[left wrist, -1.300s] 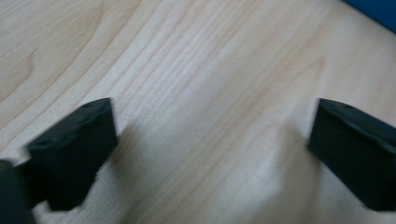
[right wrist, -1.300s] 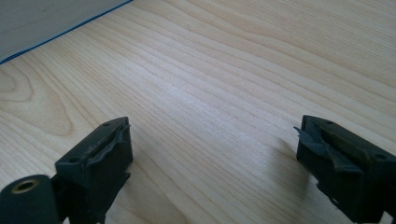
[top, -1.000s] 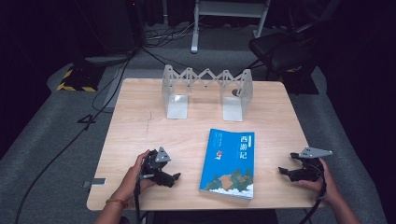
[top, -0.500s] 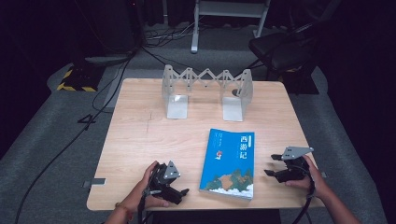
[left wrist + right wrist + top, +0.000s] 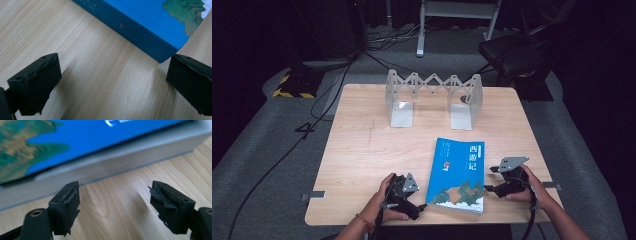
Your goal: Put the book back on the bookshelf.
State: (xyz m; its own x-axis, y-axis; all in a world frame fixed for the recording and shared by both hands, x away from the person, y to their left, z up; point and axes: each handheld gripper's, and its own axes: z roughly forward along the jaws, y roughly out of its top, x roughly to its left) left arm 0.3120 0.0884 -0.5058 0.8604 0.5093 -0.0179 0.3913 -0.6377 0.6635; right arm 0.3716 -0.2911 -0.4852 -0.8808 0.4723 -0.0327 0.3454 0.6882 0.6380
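Note:
A blue book [image 5: 459,172] with a map picture on its cover lies flat near the front edge of the wooden table [image 5: 362,145]. My left gripper [image 5: 418,209] sits low on the table just left of the book's near corner, open; the book's dark blue spine [image 5: 140,37] shows just ahead of its jaws. My right gripper [image 5: 490,181] is held at the book's right side, open, facing the pale page edge [image 5: 120,160] with bare wood between its jaws.
A folding metal bookend rack [image 5: 434,97] stands at the back of the table. Black cables and a yellow-striped box [image 5: 292,85] lie on the grey floor to the left. A dark chair [image 5: 517,50] stands behind the table's right corner.
Both grippers have closed in on the book: the right one moved left toward its page edge, the left one moved right and forward toward its near corner.

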